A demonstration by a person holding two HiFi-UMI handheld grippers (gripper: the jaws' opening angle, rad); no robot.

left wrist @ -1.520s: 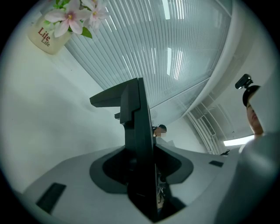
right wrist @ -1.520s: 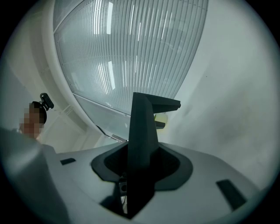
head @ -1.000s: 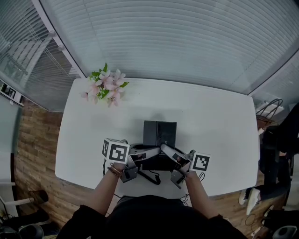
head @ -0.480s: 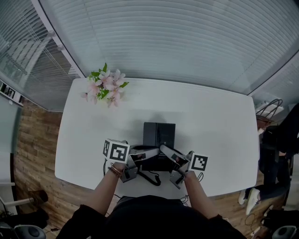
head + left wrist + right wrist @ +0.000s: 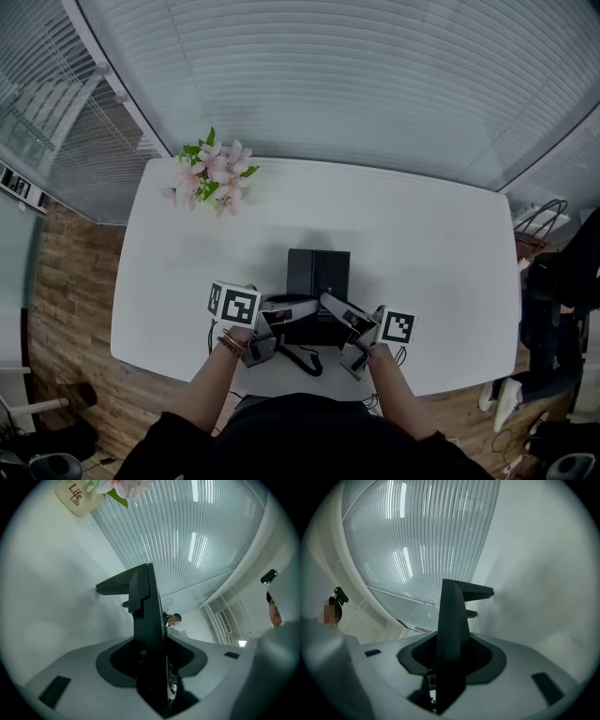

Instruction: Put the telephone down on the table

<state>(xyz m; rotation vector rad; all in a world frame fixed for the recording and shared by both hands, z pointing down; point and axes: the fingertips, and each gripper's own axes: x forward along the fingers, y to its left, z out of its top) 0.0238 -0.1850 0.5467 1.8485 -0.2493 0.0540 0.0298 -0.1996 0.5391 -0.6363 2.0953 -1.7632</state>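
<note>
Flowers [image 5: 211,178], pink with green leaves, sit at the far corner of the white tabletop [image 5: 422,234], well to the left of the telephone [image 5: 319,272] and beyond it. In the left gripper view their pot [image 5: 77,498] carries the word "Life".

Just left of the telephone and nearer the person is the left hand-held gripper [image 5: 296,307]. Its marker cube [image 5: 232,305] is out to the telephone's left, and its jaws reach in toward the telephone's near left edge. The left gripper view shows a black slab of the telephone standing edge-on between the two grey jaws, with the dark pads against both faces. This hand-held gripper is clenched on the telephone.

The telephone is black and boxy. It is over the middle of the tabletop, toward the person's side. Whether its base touches the surface cannot be told. A black cord [image 5: 302,356] curls on the tabletop just on the near side of the telephone, between the two hands.

Just right of the telephone, the right hand-held gripper [image 5: 336,307] reaches in from the near right, with its marker cube [image 5: 398,326] farther right. In the right gripper view the telephone's dark edge fills the gap between the jaws, so this one is also grasping the telephone.

Far to the right of the telephone, past the tabletop's edge, is a wire frame [image 5: 542,217].
</note>
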